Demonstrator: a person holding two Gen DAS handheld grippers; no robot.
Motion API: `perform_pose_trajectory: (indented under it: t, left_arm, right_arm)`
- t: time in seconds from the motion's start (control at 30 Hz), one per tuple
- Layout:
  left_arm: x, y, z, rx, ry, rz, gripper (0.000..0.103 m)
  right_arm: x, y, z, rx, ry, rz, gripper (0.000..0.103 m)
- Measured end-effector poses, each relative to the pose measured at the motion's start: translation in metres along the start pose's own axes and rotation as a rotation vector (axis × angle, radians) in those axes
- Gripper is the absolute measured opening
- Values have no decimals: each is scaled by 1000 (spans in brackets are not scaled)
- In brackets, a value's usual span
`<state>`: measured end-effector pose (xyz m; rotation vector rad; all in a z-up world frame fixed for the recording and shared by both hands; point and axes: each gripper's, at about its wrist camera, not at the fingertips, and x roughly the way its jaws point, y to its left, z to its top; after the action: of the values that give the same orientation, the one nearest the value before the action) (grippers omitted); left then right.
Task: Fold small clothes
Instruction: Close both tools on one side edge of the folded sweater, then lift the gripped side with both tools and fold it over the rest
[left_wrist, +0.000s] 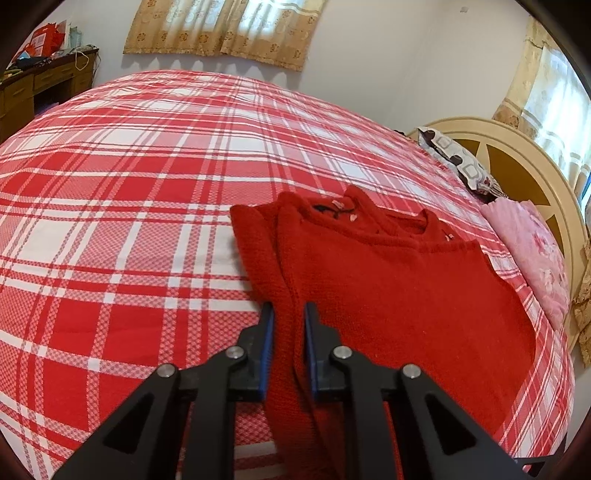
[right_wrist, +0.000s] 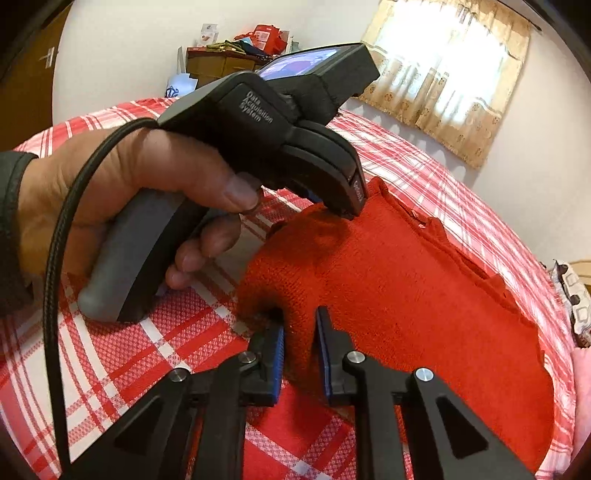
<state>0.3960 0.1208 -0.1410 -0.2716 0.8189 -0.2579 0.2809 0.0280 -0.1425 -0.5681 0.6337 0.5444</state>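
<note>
Red knit sweater (left_wrist: 399, 280) lying flat on a bed (left_wrist: 129, 177) with a red-and-white checked cover, collar toward the far side and one edge already turned over onto the body. Relative to the sweater, the headboard (left_wrist: 517, 162) and pillows stand beyond its far right corner.

Left gripper (left_wrist: 289, 347): fingers narrowed onto a ridge of the sweater's folded left edge, the knit pinched between the blue pads. Right gripper (right_wrist: 300, 354): fingers likewise narrowed on a raised hump of the same edge, nearer the hem. In the right wrist view the left gripper's tips meet the sweater farther along that edge, toward the collar, and a hand (right_wrist: 122, 192) holds the gripper's grey handle.

Handling, by judgement: the sweater looks soft, limp and fairly thick, light enough to lift by two pinches, and unlikely to slip on ribbed pads. It will sag between the two holds and stretch if pulled apart. Best taken where it is now held, on the doubled edge, both layers caught together, with the two holds spaced along the edge so the fold carries over straight.
</note>
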Motion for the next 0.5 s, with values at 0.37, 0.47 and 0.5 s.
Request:
perform_pose_trajectory:
  t: [0.37,0.47,0.5]
  left_arm:
    - [-4,3,6,-56,18,-32,14]
    - [-6,3,9,-80,18,-47,14]
    - [-8,2,10,-83,16,-48,13]
  right_arm:
    - [-10,-24,-3,93,-35,70,12]
    - [-13,-25,-4,106,-43,78,12]
    - [-13,-25,-5,111,-46,81,12]
